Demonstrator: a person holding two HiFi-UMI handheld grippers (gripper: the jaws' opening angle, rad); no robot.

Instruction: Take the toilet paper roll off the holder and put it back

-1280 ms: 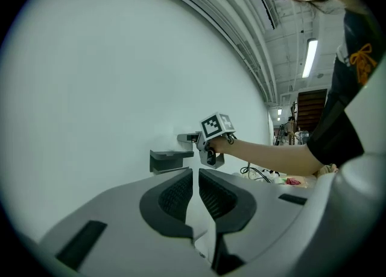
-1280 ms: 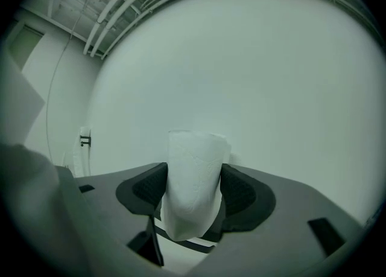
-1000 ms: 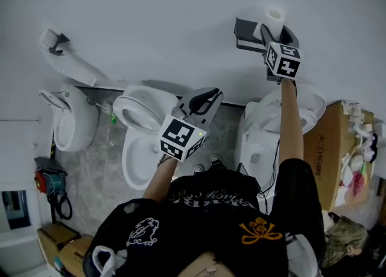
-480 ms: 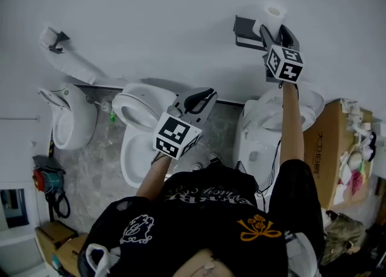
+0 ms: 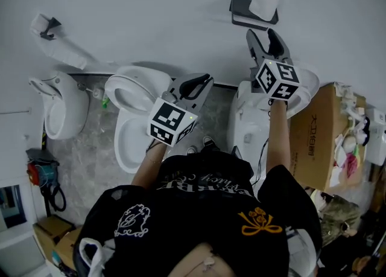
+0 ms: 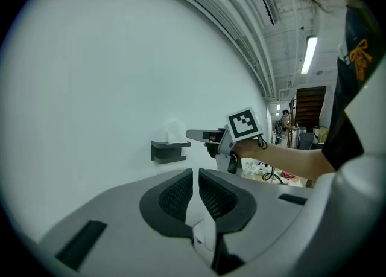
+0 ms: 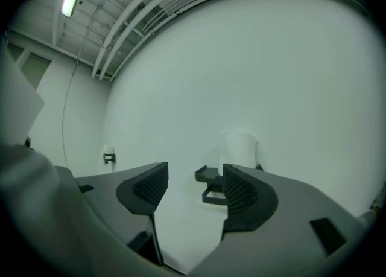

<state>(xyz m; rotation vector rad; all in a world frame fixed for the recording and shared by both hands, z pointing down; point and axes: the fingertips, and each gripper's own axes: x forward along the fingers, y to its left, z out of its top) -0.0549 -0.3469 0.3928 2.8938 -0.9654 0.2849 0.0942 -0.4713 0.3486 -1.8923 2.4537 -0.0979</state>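
1. On top of the holder (image 5: 244,15), the toilet paper roll (image 5: 266,1) stands upright, its long axis vertical and its core hole facing up.
2. Near the holder but apart from it, the right gripper (image 5: 264,35) is spread wide and empty; the roll lies ahead, slightly right of its gap.
3. Well apart from the holder, the left gripper (image 5: 199,82) has its jaws pressed together on nothing, so the right is nearer.
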